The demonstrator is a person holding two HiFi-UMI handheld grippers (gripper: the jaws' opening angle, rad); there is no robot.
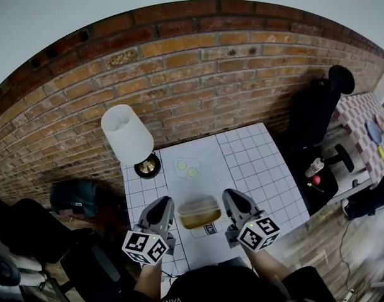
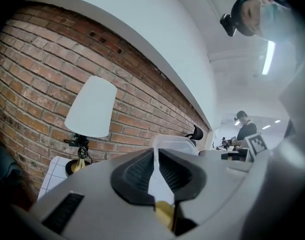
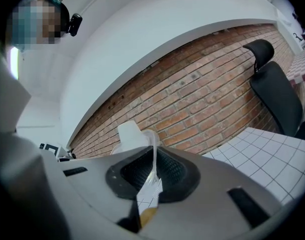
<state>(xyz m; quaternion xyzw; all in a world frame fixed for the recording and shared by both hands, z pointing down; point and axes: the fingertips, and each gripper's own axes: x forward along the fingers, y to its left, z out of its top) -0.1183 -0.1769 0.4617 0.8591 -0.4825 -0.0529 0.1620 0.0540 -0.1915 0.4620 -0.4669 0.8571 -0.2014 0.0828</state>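
Observation:
A clear plastic container [image 1: 199, 213] with yellow-brown liquid hangs between my two grippers, just above the near part of the white grid-patterned table [image 1: 258, 162]. My left gripper [image 1: 167, 211] is shut on the container's left rim. My right gripper [image 1: 228, 204] is shut on its right rim. In the left gripper view the jaws [image 2: 155, 156] pinch a thin clear wall, and the container [image 2: 178, 144] rises behind them. The right gripper view shows the same: jaws [image 3: 153, 161] closed on the clear edge of the container [image 3: 148, 136]. Under the container lies a flat clear piece [image 1: 205, 230], partly hidden.
A lamp with a white shade [image 1: 126, 133] and brass base [image 1: 147, 165] stands at the table's far left corner. Two small pale round things [image 1: 186, 168] lie mid-table. A brick wall [image 1: 198, 74] backs the table. To the right are a black office chair [image 1: 313, 112] and a checkered table [image 1: 362, 121].

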